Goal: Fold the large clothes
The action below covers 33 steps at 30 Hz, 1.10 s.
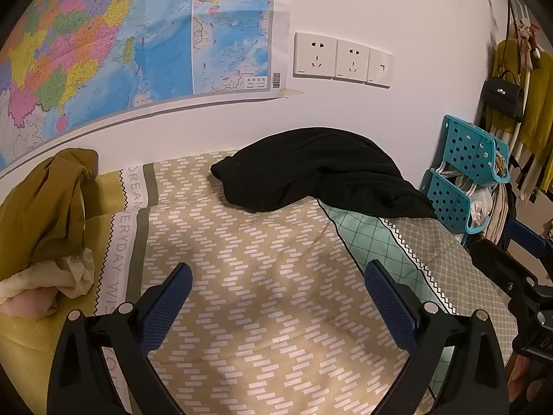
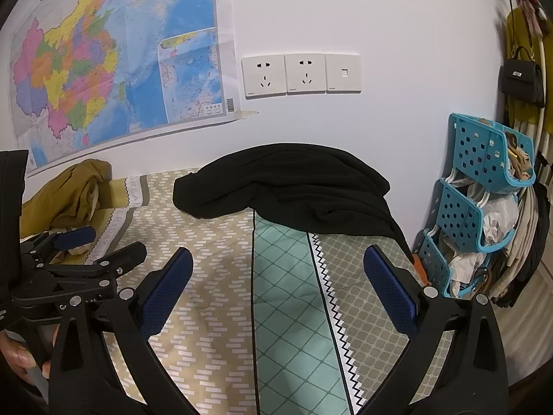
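Observation:
A black garment (image 1: pixel 321 169) lies bunched at the far side of the patterned bed cover (image 1: pixel 262 276), against the wall; it also shows in the right wrist view (image 2: pixel 293 186). My left gripper (image 1: pixel 276 273) is open and empty above the cover, well short of the garment. My right gripper (image 2: pixel 276 259) is open and empty too, over the green strip of the cover (image 2: pixel 290 294). The left gripper also shows at the left edge of the right wrist view (image 2: pixel 100 245).
A mustard garment (image 1: pixel 45 200) is heaped at the left by the wall, over pale cloth (image 1: pixel 52 283). Blue stacked baskets (image 2: pixel 484 186) with bags stand to the right of the bed. A map (image 1: pixel 103 41) and wall sockets (image 1: pixel 342 58) are behind.

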Tool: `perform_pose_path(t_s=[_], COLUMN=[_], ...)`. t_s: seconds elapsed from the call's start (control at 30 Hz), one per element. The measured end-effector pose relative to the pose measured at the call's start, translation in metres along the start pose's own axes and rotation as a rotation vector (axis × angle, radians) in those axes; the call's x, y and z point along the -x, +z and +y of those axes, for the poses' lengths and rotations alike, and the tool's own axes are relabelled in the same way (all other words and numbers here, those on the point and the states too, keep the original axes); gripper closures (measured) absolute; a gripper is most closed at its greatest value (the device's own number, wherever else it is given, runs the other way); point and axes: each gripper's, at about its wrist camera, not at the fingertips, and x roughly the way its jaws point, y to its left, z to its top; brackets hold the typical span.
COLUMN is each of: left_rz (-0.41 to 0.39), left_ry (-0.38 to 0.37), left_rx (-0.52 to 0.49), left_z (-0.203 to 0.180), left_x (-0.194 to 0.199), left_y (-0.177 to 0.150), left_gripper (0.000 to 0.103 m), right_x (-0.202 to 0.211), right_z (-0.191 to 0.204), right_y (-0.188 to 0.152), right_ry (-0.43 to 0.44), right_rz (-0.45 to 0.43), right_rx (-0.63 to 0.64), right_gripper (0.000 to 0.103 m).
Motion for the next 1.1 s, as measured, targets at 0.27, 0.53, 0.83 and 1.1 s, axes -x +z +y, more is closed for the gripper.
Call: perform_pose_path(t_s=[0.27, 0.53, 0.83, 1.1], left_rz=[0.001, -0.001, -0.002, -0.004], left_ry=[-0.002, -0.004, -0.006, -0.005], left_rx=[0.0, 0.002, 0.005, 0.006], left_z=[0.0006, -0.0011, -0.0011, -0.001], left_x=[-0.001, -0.0001, 0.0006, 0.0007], left_y=[0.0023, 0.0028, 0.0023, 0.0021], left_gripper=[0.006, 0.006, 0.006, 0.006], right_x=[0.0005, 0.0002, -0.0003, -0.0009], right_z=[-0.0005, -0.0001, 0.0009, 0.0033], right_y=[0.0002, 0.0006, 0.0, 0.0014], right_ry=[0.003, 0.005, 0.006, 0.009], right_rz=[-0.002, 0.001, 0.003, 0.002], right_rx=[-0.002, -0.004, -0.002, 0.003], right_gripper=[0.005, 0.005, 0.005, 0.005])
